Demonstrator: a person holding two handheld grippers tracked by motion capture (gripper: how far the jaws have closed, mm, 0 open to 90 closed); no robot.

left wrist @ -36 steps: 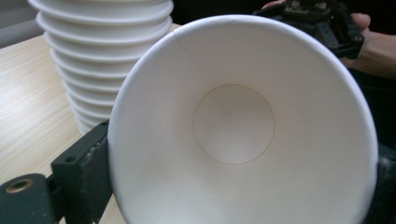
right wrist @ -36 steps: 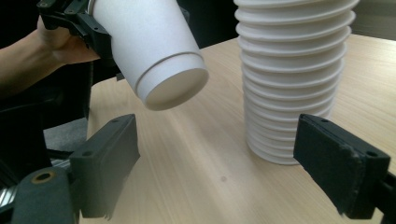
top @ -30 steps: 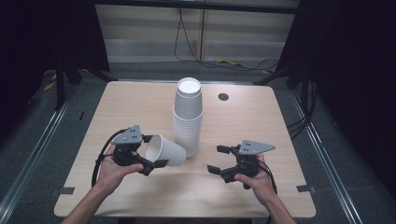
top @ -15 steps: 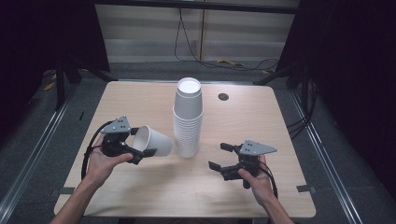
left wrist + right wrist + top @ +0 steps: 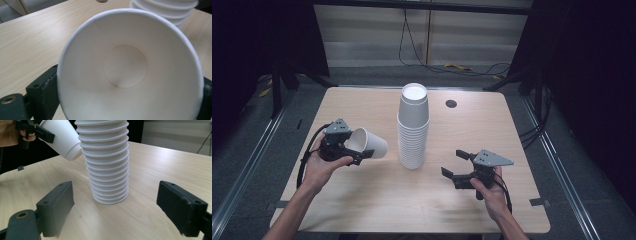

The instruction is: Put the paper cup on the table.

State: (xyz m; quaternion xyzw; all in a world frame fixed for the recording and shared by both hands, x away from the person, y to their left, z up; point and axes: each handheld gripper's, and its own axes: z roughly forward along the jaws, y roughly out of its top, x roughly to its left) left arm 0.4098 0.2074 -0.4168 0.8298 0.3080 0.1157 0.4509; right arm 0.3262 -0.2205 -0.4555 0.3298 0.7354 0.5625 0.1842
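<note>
My left gripper [image 5: 354, 151] pinched a paper cup [image 5: 368, 143] by its rim, though the fingers had just eased wider, left of the stack [image 5: 413, 127]. My right gripper [image 5: 458, 166] stood spread over bare desk [image 5: 377, 200], seemingly clear.

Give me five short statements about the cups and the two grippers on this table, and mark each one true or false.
1. The left gripper holds a single cup. True.
2. That cup stands upright on the table. False: it is tipped on its side, off the table.
3. The right gripper is clamped on the stack of cups. False: it is open and apart from it.
4. The stack stands upside down. True.
5. The single cup is full. False: empty.
</note>
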